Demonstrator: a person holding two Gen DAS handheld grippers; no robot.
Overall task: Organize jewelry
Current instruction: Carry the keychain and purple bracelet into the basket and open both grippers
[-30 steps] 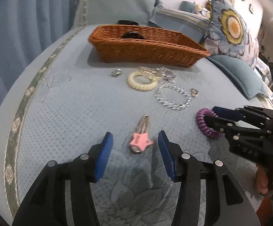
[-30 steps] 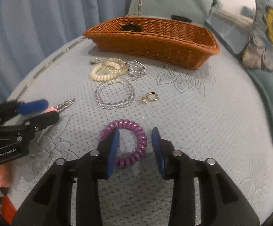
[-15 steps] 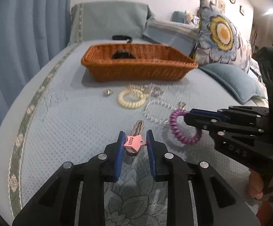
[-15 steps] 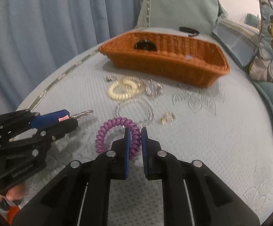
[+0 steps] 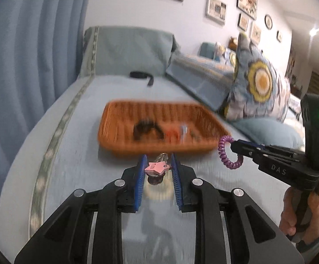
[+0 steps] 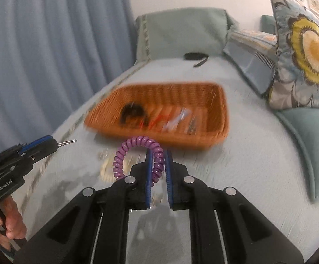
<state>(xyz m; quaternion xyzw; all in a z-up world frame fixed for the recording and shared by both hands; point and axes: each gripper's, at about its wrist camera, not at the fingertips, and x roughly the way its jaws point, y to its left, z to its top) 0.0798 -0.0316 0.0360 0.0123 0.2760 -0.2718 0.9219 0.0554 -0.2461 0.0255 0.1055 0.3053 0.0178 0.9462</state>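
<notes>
My left gripper (image 5: 157,161) is shut on a pink star hair clip (image 5: 157,167) and holds it above the bed, just short of the orange wicker basket (image 5: 124,145). My right gripper (image 6: 158,156) is shut on a purple spiral hair tie (image 6: 124,151), also lifted, near the basket's (image 6: 223,123) front wall. The tie also shows in the left wrist view (image 5: 224,154), hanging from the right gripper (image 5: 236,146). The left gripper (image 6: 51,142) shows at the left of the right wrist view. The basket holds a dark hair claw (image 5: 146,127) and small blurred items.
The light blue bedspread (image 5: 71,167) lies underneath. A floral pillow (image 5: 256,88) and a teal cushion (image 6: 313,132) lie to the right. Blue curtains (image 5: 27,66) hang on the left. A black band (image 5: 140,74) lies beyond the basket. Blurred jewelry (image 6: 106,167) lies below my right gripper.
Both grippers closed on their items, lifted them off the bedspread and moved forward toward the basket. The other loose jewelry has passed underneath, mostly out of view.
</notes>
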